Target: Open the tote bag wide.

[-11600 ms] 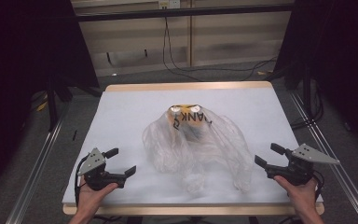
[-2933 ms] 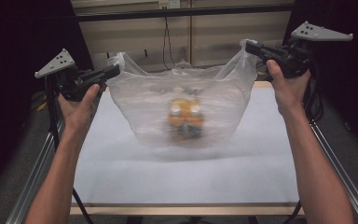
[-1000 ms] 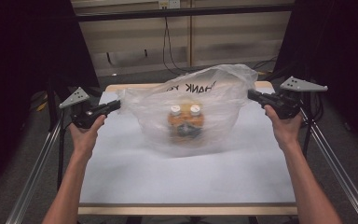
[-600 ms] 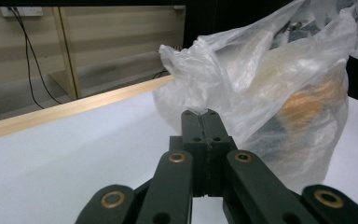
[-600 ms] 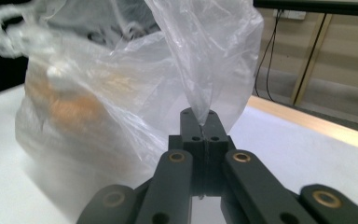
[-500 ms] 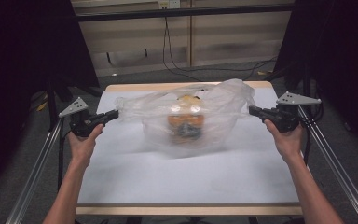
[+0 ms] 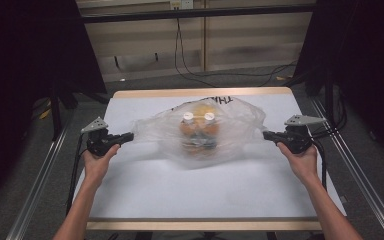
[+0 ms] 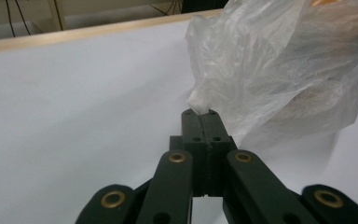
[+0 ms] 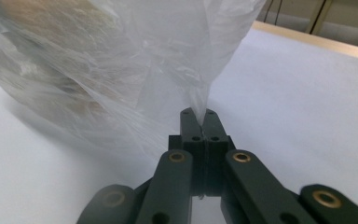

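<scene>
Clear plastic bag (image 7: 200, 132) sits mid-table toward the far edge, two white-capped orange bottles (image 7: 198, 127) upright inside; left gripper (image 7: 128, 136) and right gripper (image 7: 266, 134) are each clenched on a pinch of film at opposite ends, jaws pressed together on the plastic, likely to keep the bag spread so the bottles don't tip. White table (image 7: 205, 190) has plenty of bare room in front, less behind the bag near the wooden far rim (image 7: 200, 92), so any move is best made toward the person

Both grippers (image 7: 130, 136) (image 7: 266, 134) clamped, arms outstretched
</scene>
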A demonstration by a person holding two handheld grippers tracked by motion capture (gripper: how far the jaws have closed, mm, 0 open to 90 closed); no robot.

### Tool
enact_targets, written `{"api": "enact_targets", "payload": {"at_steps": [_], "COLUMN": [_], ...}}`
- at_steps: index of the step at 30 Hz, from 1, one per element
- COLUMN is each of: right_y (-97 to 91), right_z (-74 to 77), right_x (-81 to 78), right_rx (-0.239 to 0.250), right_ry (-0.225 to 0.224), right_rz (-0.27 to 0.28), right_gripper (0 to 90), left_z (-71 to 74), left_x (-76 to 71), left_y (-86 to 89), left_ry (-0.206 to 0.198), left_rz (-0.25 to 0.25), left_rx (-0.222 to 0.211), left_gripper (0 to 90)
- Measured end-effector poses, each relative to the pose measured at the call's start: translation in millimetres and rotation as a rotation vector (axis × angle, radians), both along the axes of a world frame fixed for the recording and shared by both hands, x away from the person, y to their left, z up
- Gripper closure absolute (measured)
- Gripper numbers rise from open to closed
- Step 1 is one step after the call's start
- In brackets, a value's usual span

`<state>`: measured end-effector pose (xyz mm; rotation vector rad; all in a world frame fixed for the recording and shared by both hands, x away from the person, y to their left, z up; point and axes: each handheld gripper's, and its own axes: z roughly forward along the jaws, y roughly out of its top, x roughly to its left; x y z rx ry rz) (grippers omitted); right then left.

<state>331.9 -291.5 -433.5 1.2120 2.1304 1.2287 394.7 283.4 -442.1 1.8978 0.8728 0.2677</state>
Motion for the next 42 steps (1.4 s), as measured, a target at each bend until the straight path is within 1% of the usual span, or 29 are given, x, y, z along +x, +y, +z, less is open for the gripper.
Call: {"api": "enact_targets", "payload": {"at_steps": [2,3,5,8,10,11,13,15,17,18,19,20,21,22,24,26,27,28,30,31,32,33,34,36,38,39,40,41,42], "right_y": [-0.2,0.5,1.9,3.7,5.3,6.4,7.9,10.6,12.2,12.7,11.8,11.2,9.6,8.9,7.5,6.0,5.1,4.9,3.9,3.6,3.6,4.0,4.9,9.0,15.5,19.9,25.0,30.6,36.9], "right_z": [-9.0,-13.7,-21.7,-29.0,-33.3,-36.4,-43.3,-48.0,-47.9,-46.1,-43.5,-40.9,-35.9,-31.1,-21.2,-12.7,-6.7,-2.3,6.1,9.1,14.1,18.6,22.1,32.4,41.5,45.9,50.2,54.0,57.3], "right_x": [3.2,4.0,5.5,7.9,9.2,10.0,11.8,12.0,10.7,8.8,7.0,5.1,1.3,-2.9,-12.0,-20.8,-26.9,-31.7,-40.2,-43.2,-46.9,-49.1,-50.3,-50.5,-47.0,-43.9,-40.4,-36.2,-32.5], "right_rx": [-0.009,-0.020,-0.048,-0.059,-0.065,-0.074,-0.095,-0.112,-0.121,-0.116,-0.110,-0.092,-0.072,-0.058,-0.039,-0.016,-0.009,0.000,0.014,0.014,0.019,0.020,0.024,0.030,0.030,0.029,0.024,0.024,0.020], "right_ry": [0.026,0.043,0.067,0.086,0.106,0.113,0.134,0.148,0.141,0.122,0.103,0.094,0.070,0.053,0.015,-0.012,-0.029,-0.041,-0.063,-0.073,-0.090,-0.105,-0.115,-0.140,-0.157,-0.166,-0.172,-0.179,-0.185], "right_rz": [-0.004,-0.006,-0.002,0.002,0.003,0.002,0.014,0.025,0.027,0.020,0.024,0.023,0.023,0.021,0.030,0.027,0.026,0.027,0.032,0.030,0.034,0.033,0.032,0.051,0.070,0.082,0.094,0.112,0.121], "right_gripper": [90.0,90.0,90.0,90.0,90.0,90.0,90.0,90.0,89.6,88.0,83.9,78.3,75.1,73.8,63.7,56.2,52.6,48.3,41.1,38.6,36.8,34.5,32.4,31.1,30.2,29.5,29.2,29.0,29.0], "left_z": [-8.5,-11.2,-16.3,-22.0,-29.3,-32.5,-36.1,-35.5,-31.5,-28.1,-25.2,-19.2,-14.1,-9.0,0.8,10.0,13.8,17.6,23.9,29.1,32.6,35.8,39.7,50.3,60.1,66.0,71.9,71.9,84.1], "left_x": [1.1,1.5,3.7,6.1,6.9,7.3,7.0,5.9,3.7,1.5,-0.5,-4.2,-7.6,-11.3,-18.9,-28.2,-32.9,-38.2,-46.0,-50.9,-53.6,-55.3,-56.8,-60.1,-59.3,-58.7,-57.9,-57.9,-55.4], "left_y": [-3.6,-4.6,-5.4,-4.9,-5.6,-6.0,-7.4,-7.6,-5.9,-4.5,-3.5,-0.9,1.6,4.2,9.9,14.2,15.7,16.7,18.3,19.4,19.9,20.8,21.0,18.3,11.7,7.1,1.9,1.9,-6.3], "left_ry": [0.015,0.025,0.039,0.058,0.076,0.085,0.091,0.084,0.067,0.057,0.048,0.029,0.010,-0.001,-0.025,-0.049,-0.062,-0.071,-0.091,-0.116,-0.122,-0.130,-0.139,-0.170,-0.198,-0.219,-0.229,-0.229,-0.262], "left_rz": [-0.011,-0.018,-0.019,-0.018,-0.021,-0.029,-0.028,-0.031,-0.040,-0.037,-0.036,-0.041,-0.037,-0.034,-0.042,-0.045,-0.058,-0.058,-0.064,-0.053,-0.066,-0.065,-0.077,-0.068,-0.086,-0.079,-0.085,-0.085,-0.111], "left_rx": [0.044,0.043,0.062,0.060,0.069,0.084,0.096,0.095,0.091,0.078,0.063,0.045,0.039,0.020,-0.026,-0.030,-0.034,-0.024,-0.037,-0.031,-0.064,-0.065,-0.080,-0.058,-0.068,-0.063,-0.076,-0.076,-0.098], "left_gripper": [90.0,90.0,90.0,90.0,90.0,90.0,90.0,89.9,84.6,83.0,80.9,76.5,71.2,66.9,61.5,54.8,53.5,51.9,47.1,46.5,44.9,43.1,43.0,40.9,40.5,40.1,39.9,38.9,38.7]}}
